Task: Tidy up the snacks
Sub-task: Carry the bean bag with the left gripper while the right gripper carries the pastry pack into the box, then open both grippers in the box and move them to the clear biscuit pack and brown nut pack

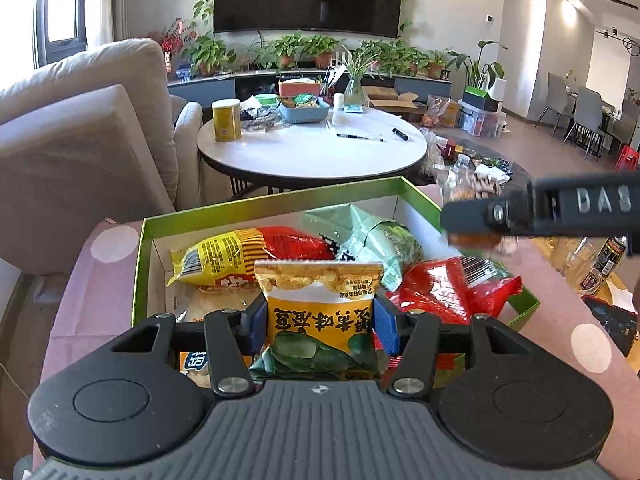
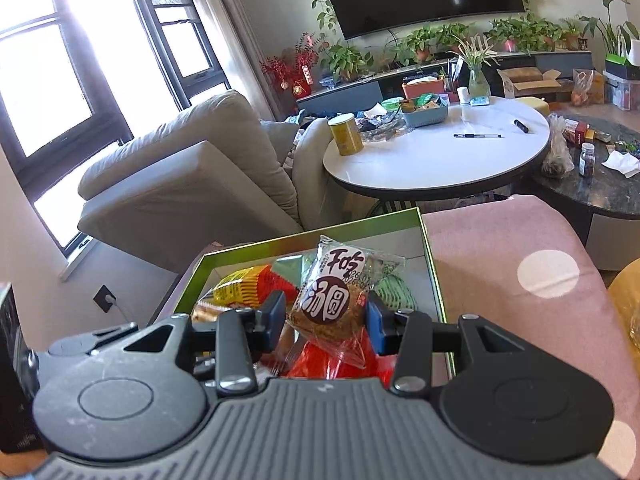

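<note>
A green-rimmed box [image 1: 276, 199] on the pink spotted cloth holds several snack bags: a yellow-and-red one [image 1: 224, 254], a pale green one [image 1: 372, 236] and a red one [image 1: 448, 284]. My left gripper [image 1: 320, 326] is shut on a yellow snack packet [image 1: 318, 312], held upright over the box's near side. My right gripper [image 2: 326, 322] is shut on a clear-wrapped brown cake [image 2: 332, 308] above the same box [image 2: 428, 240]. In the left wrist view the right gripper [image 1: 472, 224] reaches in from the right over the box's far right corner, blurred.
A round white table [image 1: 312, 152] beyond the box carries a yellow can [image 1: 226, 120], a blue basket [image 1: 304, 110] and pens. A beige sofa [image 1: 80, 128] stands left. A dark low table [image 2: 600, 188] with a bottle and bags sits to the right.
</note>
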Motion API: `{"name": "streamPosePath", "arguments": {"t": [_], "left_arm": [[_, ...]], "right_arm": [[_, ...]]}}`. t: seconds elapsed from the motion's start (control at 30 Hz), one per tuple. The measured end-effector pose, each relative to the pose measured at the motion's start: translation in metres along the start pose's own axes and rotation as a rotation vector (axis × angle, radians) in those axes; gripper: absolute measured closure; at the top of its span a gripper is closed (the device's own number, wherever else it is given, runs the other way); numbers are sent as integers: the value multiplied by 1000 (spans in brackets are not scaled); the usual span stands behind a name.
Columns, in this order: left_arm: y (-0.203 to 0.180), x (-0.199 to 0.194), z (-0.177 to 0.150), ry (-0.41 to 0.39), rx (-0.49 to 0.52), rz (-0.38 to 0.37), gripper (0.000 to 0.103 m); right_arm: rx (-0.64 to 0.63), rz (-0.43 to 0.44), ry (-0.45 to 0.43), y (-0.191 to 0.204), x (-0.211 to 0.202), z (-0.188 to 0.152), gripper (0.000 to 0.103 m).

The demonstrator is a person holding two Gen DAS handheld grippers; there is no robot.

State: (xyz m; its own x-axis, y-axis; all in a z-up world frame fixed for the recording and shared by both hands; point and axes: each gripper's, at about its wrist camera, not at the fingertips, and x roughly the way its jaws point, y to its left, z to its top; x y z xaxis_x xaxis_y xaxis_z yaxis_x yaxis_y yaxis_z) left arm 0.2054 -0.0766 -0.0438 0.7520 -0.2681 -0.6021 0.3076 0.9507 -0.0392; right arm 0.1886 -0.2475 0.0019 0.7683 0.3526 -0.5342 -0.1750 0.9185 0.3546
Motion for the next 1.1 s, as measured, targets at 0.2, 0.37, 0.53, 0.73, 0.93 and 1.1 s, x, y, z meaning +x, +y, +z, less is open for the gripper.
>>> {"name": "streamPosePath", "arguments": {"t": [0.2,0.37,0.53,0.73,0.93,1.1], "left_arm": [[2,-4,-3,-18,-14,8,42],[3,-9,-4,-37,-10,3,37],[3,-9,-6,-39,5,26,37],[5,-16,-10,-47,-21,32,37],[0,-33,-17,-62,-6,52,33],[-2,-49,-26,-63,-17,56,32]], "right_arm": [[31,-19,2,-9,16,15,51],[15,-58,29,-17,41,20,50],[25,-89,36,-26,57,21,44],[63,-87,8,-36,42,17,43],[53,-77,-25,-34,20,10,41],[14,-57,-38,-22,-1,0,40]]}}
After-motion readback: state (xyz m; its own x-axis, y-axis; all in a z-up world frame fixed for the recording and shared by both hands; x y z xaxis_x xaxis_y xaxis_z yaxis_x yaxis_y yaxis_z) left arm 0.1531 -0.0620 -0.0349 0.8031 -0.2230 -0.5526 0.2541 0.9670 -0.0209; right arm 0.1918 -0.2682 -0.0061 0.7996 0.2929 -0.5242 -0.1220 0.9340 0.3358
